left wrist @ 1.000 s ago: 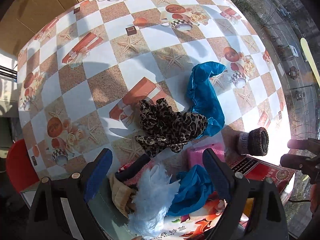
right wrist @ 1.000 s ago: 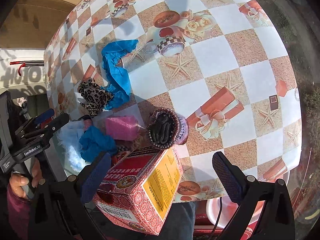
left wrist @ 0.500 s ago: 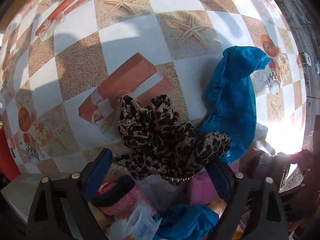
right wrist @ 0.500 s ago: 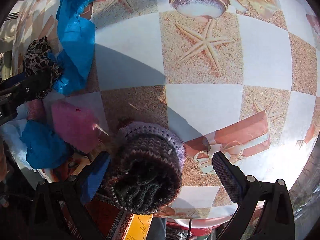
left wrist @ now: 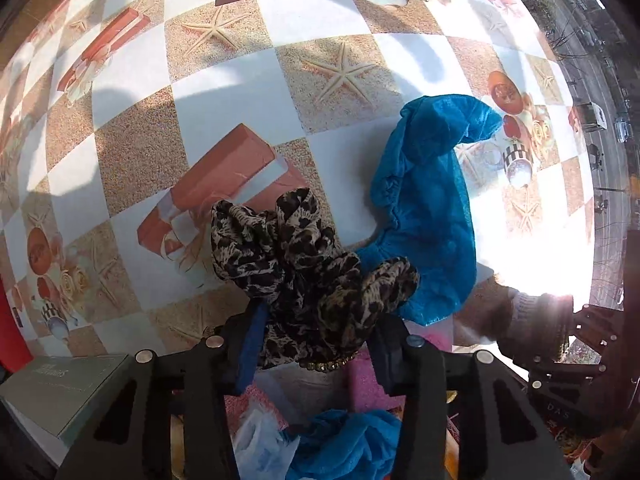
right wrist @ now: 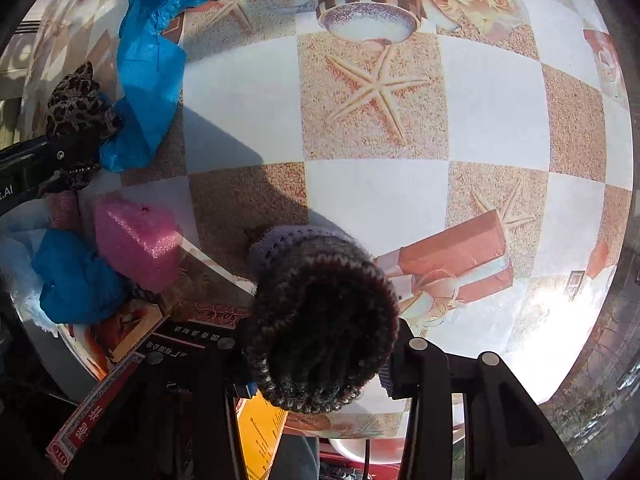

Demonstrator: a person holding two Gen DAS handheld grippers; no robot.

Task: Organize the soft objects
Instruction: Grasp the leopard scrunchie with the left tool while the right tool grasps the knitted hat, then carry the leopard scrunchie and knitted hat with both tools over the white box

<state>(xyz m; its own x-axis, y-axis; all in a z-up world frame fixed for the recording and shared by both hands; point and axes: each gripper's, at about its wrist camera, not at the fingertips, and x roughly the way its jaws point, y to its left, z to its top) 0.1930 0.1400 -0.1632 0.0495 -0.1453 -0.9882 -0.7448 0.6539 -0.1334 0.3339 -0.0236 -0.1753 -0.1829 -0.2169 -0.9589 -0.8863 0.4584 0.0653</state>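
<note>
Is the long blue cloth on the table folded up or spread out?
Spread out: the blue cloth lies loosely curved and rumpled on the table, not folded.

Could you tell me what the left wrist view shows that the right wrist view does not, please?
Only the left wrist view shows the left gripper, whose jaws have just been closing, now on the leopard scarf, and a grey box.

Only the right wrist view shows the right gripper, likewise just closed on the knit hat, and a pink foam block.

Both show the scarf, the blue cover beside it, and the checked tablecloth.
</note>
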